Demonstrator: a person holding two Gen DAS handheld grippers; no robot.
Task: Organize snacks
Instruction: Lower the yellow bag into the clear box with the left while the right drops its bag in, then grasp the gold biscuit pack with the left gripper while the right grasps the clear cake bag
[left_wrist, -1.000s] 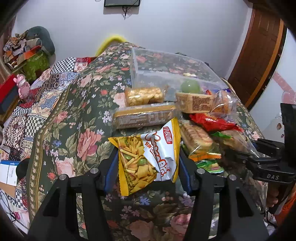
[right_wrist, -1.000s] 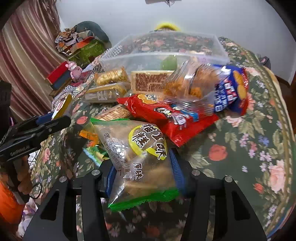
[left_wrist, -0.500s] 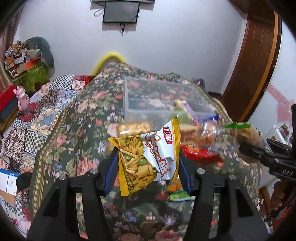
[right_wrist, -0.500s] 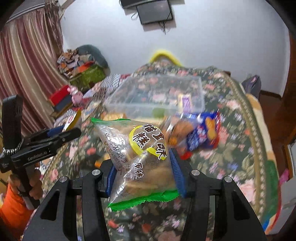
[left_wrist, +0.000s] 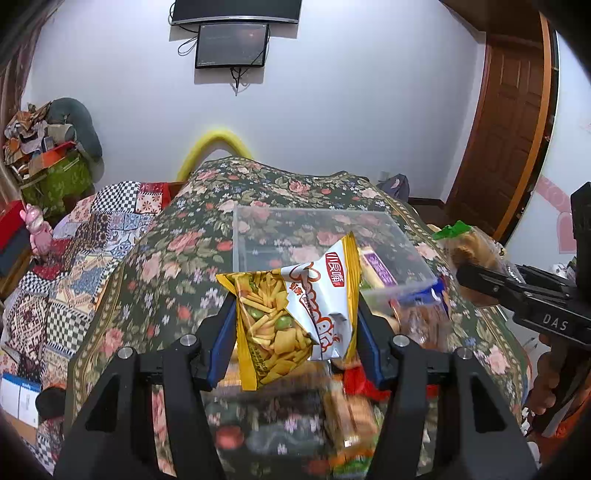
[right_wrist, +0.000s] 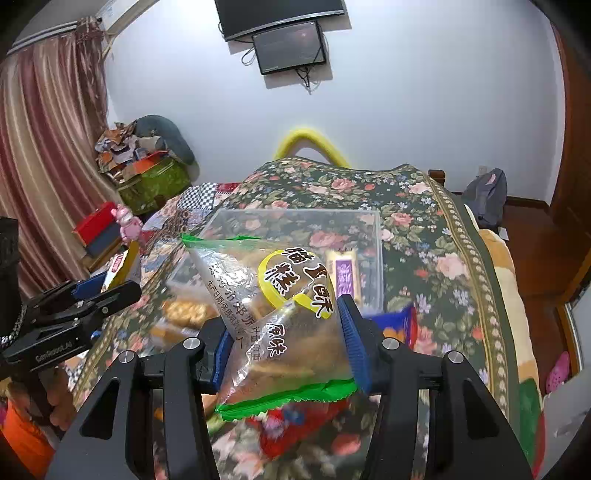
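My left gripper (left_wrist: 295, 325) is shut on a yellow and white bag of mixed crackers (left_wrist: 295, 314) and holds it in the air above the snack pile. My right gripper (right_wrist: 284, 339) is shut on a clear green-edged bag of brown cakes (right_wrist: 280, 317), also lifted. A clear plastic box (left_wrist: 317, 236) stands on the floral cloth beyond both bags; it also shows in the right wrist view (right_wrist: 295, 229), with a purple-labelled packet (right_wrist: 345, 273) inside. The right gripper with its bag shows at the right of the left wrist view (left_wrist: 476, 273). The left gripper shows at the left of the right wrist view (right_wrist: 107, 291).
Loose snack packets (left_wrist: 351, 413) lie blurred on the floral tablecloth (left_wrist: 166, 258) below the grippers, among them a red one (right_wrist: 291, 432) and a blue one (right_wrist: 399, 325). A patchwork-covered seat (left_wrist: 74, 251) is at the left. A wooden door (left_wrist: 509, 129) is at the right.
Both grippers have risen from the table with their bags, away from the snack pile. The views now look down on the box from higher up.
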